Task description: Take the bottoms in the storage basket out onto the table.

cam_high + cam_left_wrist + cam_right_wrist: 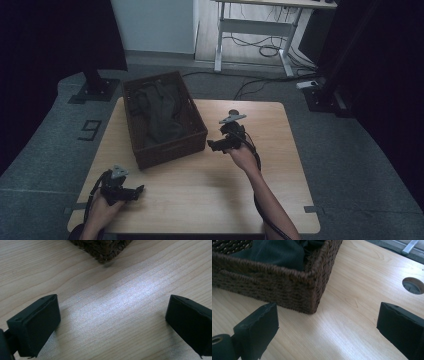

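My right gripper (216, 145) hovers just beside the basket's (172, 145) near right corner, jaws spread and empty. My left gripper (134, 190), also spread, sits near the tabletop's (210, 195) front left corner. Dark cloth (162, 117) lies inside the basket.

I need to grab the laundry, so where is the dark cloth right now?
The dark cloth lies bunched inside the woven basket on the table's far left in the high view, just left of the right tool.

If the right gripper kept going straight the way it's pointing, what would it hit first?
Most likely the near corner of the wicker basket. The right gripper, jaws open, points at it across bare table, though depth is uncertain.
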Action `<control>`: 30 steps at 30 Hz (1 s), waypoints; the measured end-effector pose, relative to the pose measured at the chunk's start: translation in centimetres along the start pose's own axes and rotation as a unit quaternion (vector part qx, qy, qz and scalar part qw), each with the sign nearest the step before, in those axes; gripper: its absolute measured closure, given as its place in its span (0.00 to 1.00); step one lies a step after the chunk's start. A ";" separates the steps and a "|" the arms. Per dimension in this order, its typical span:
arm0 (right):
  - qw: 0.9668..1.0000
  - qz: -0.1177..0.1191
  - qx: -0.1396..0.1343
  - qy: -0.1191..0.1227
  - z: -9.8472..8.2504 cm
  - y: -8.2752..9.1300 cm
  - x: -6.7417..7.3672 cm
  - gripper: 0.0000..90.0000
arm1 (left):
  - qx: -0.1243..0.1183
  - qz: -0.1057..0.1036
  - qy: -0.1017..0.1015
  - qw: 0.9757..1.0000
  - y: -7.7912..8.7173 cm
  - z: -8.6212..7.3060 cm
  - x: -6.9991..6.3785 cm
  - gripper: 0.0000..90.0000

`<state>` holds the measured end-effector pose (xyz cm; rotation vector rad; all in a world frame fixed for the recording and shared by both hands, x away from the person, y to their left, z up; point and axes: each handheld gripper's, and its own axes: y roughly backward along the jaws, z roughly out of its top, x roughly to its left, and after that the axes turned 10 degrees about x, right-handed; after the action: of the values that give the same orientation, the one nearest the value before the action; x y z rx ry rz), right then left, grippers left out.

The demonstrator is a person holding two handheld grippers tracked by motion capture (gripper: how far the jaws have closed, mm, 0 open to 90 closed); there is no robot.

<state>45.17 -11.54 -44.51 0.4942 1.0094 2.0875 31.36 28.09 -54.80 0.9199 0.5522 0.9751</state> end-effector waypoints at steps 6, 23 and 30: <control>1.000 -0.004 0.001 -0.005 1.1 -0.2 0.0 0.05 | 0.000 0.000 0.000 1.000 0.0 0.0 0.0 0.00; 1.000 -0.018 0.001 0.002 4.1 -0.9 0.4 0.05 | 0.000 0.000 0.000 1.000 0.0 0.0 0.0 0.00; 0.999 -0.032 0.007 0.006 5.2 -1.5 0.4 0.05 | 0.000 0.000 0.000 1.000 0.0 0.0 0.0 0.00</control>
<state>48.77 -8.04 -42.52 0.4498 1.0336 2.0300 31.36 28.09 -54.80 0.9197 0.5525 0.9755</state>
